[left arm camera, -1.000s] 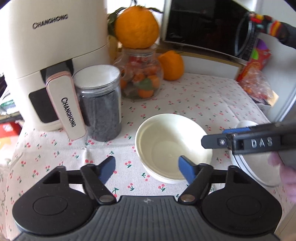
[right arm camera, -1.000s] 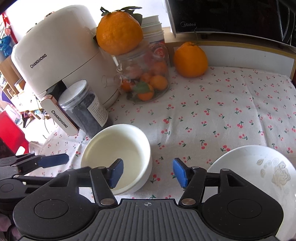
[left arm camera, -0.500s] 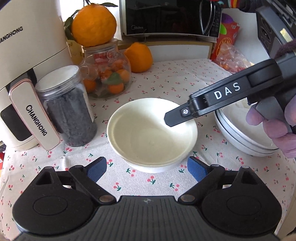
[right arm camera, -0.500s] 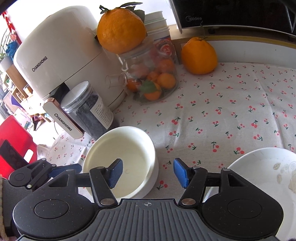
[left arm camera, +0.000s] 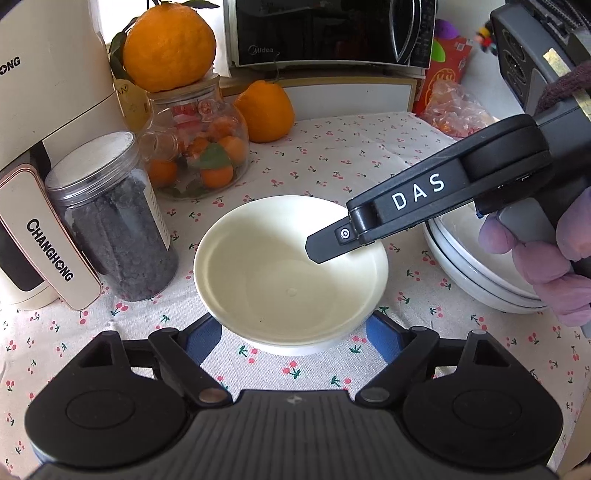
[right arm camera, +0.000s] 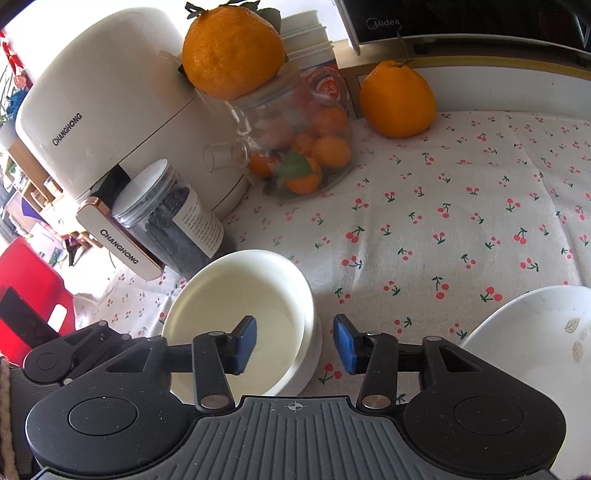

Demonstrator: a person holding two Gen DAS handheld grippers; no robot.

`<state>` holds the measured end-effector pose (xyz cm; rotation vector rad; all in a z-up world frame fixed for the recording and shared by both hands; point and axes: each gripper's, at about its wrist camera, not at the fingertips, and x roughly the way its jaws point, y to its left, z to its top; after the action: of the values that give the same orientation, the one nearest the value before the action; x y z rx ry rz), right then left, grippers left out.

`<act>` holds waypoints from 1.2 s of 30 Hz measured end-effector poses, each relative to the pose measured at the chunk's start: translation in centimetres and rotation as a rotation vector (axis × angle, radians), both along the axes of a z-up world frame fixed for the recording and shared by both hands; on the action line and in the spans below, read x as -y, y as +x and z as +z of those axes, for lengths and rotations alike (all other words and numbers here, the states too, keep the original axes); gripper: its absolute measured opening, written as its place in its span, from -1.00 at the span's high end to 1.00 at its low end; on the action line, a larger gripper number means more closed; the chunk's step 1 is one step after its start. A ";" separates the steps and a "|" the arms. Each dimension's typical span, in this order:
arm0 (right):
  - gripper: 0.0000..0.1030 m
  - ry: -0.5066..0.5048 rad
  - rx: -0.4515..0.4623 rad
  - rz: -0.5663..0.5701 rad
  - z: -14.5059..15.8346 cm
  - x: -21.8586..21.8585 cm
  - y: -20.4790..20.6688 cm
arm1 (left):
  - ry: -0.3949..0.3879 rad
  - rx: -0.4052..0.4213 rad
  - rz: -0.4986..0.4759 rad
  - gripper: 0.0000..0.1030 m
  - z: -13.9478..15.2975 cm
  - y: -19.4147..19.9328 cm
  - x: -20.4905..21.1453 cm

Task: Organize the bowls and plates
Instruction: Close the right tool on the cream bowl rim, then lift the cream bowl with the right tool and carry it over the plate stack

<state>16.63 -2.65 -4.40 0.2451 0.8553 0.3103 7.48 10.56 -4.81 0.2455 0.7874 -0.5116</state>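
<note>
A cream bowl [left arm camera: 291,273] sits on the cherry-print tablecloth; it also shows in the right wrist view [right arm camera: 236,306]. My left gripper [left arm camera: 291,338] is open, its blue pads at either side of the bowl's near base. My right gripper [right arm camera: 293,343] is open and straddles the bowl's right rim, one pad inside, one outside. One right finger [left arm camera: 347,236] reaches over the bowl in the left wrist view. Stacked white plates [left arm camera: 476,273] lie to the right, the top one with a leaf pattern [right arm camera: 535,332].
A white air fryer [right arm camera: 110,122], a dark-filled plastic jar [left arm camera: 110,221] and a glass jar of small oranges [left arm camera: 199,151] with a big orange on top stand at the left and back. Another orange [right arm camera: 397,99] and a microwave [left arm camera: 325,33] stand behind.
My left gripper has moved forward, so its pads now flank the bowl's base. My right gripper has shifted a little over the bowl's right rim. The bowl has stayed put.
</note>
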 end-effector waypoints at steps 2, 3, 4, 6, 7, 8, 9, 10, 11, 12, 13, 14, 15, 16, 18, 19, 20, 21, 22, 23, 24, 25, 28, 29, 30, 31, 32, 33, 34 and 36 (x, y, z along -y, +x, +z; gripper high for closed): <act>0.33 -0.003 -0.002 -0.002 -0.1 -0.1 0.1 | -0.001 -0.001 0.002 -0.63 0.0 0.0 -0.1; 0.37 -0.002 -0.004 -0.002 -0.2 -0.1 0.1 | 0.001 0.000 0.001 -0.63 0.0 0.0 0.0; 0.38 -0.005 -0.004 -0.004 -0.2 -0.1 0.2 | 0.005 0.002 0.001 -0.63 0.0 0.0 0.0; 0.43 -0.011 -0.004 -0.008 -0.2 -0.2 0.2 | 0.013 0.004 0.000 -0.63 -0.1 0.0 0.1; 0.45 -0.011 -0.005 -0.011 -0.3 -0.1 0.2 | 0.016 0.005 0.000 -0.64 -0.1 0.0 0.1; 0.48 -0.012 -0.005 -0.015 -0.3 -0.1 0.2 | 0.017 0.006 0.001 -0.64 -0.1 0.1 0.1; 0.51 -0.013 -0.005 -0.017 -0.3 0.0 0.2 | 0.018 0.006 0.001 -0.64 -0.1 0.1 0.2; 0.52 -0.013 -0.006 -0.019 -0.3 0.0 0.2 | 0.021 0.007 0.001 -0.64 -0.1 0.1 0.2; 0.54 -0.015 -0.007 -0.018 -0.4 0.0 0.2 | 0.023 0.008 0.000 -0.64 -0.2 0.2 0.2; 0.54 -0.017 -0.010 -0.017 -0.5 0.0 0.3 | 0.026 0.009 -0.001 -0.64 -0.2 0.2 0.2; 0.55 -0.019 -0.013 -0.015 -0.6 0.0 0.3 | 0.029 0.010 -0.003 -0.64 -0.2 0.2 0.3; 0.56 -0.022 -0.017 -0.012 -0.7 0.0 0.4 | 0.031 0.010 -0.003 -0.64 -0.3 0.2 0.3; 0.56 -0.023 -0.022 -0.011 -0.8 0.0 0.4 | 0.033 0.010 -0.004 -0.64 -0.3 0.3 0.2; 0.56 -0.023 -0.024 -0.009 -0.9 -0.1 0.4 | 0.032 0.008 -0.004 -0.64 -0.4 0.3 0.2; 0.58 -0.027 -0.024 -0.010 -0.9 -0.1 0.4 | 0.032 0.006 -0.002 -0.64 -0.3 0.4 0.2; 0.59 -0.033 -0.022 -0.012 -0.8 -0.2 0.3 | 0.032 0.005 -0.001 -0.64 -0.3 0.4 0.3; 0.59 -0.037 -0.018 -0.012 -0.8 -0.3 0.3 | 0.031 0.004 0.000 -0.64 -0.3 0.5 0.3; 0.59 -0.043 -0.015 -0.011 -0.7 -0.3 0.2 | 0.030 0.004 0.000 -0.63 -0.2 0.5 0.3; 0.59 -0.049 -0.011 -0.009 -0.6 -0.3 0.1 | 0.029 0.006 -0.001 -0.63 -0.1 0.4 0.3; 0.59 -0.053 -0.007 -0.008 -0.5 -0.4 0.0 | 0.029 0.009 -0.003 -0.63 -0.1 0.4 0.3; 0.59 -0.054 -0.003 -0.008 -0.3 -0.3 -0.1 | 0.029 0.013 -0.004 -0.63 0.1 0.3 0.3; 0.59 -0.054 0.001 -0.009 -0.2 -0.3 -0.2 | 0.027 0.016 -0.004 -0.63 0.2 0.3 0.3; 0.59 -0.052 0.016 -0.012 0.5 -0.2 -0.4 | 0.020 0.027 -0.003 -0.63 0.7 0.1 0.3; 0.59 -0.051 0.019 -0.013 0.6 -0.1 -0.5 | 0.018 0.031 -0.003 -0.63 0.8 0.0 0.3; 0.59 -0.052 0.023 -0.012 0.8 -0.1 -0.6 | 0.017 0.034 -0.002 -0.63 1.0 -0.1 0.4; 0.59 -0.053 0.027 -0.011 1.0 -0.1 -0.7 | 0.016 0.037 -0.002 -0.63 1.1 -0.2 0.4; 0.59 -0.054 0.031 -0.011 1.2 0.0 -0.7 | 0.015 0.041 -0.002 -0.63 1.2 -0.2 0.5; 0.59 -0.055 0.034 -0.011 1.4 0.0 -0.8 | 0.013 0.044 -0.003 -0.63 1.3 -0.3 0.5; 0.59 -0.056 0.038 -0.010 1.5 0.1 -0.9 | 0.011 0.046 -0.005 -0.63 1.4 -0.3 0.5; 0.59 -0.057 0.045 -0.009 1.8 0.3 -1.1 | 0.005 0.049 -0.008 -0.63 1.6 -0.5 0.7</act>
<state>15.48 -2.91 -2.63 0.1880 0.8176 0.2816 7.02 9.90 -3.20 0.2651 0.7401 -0.5089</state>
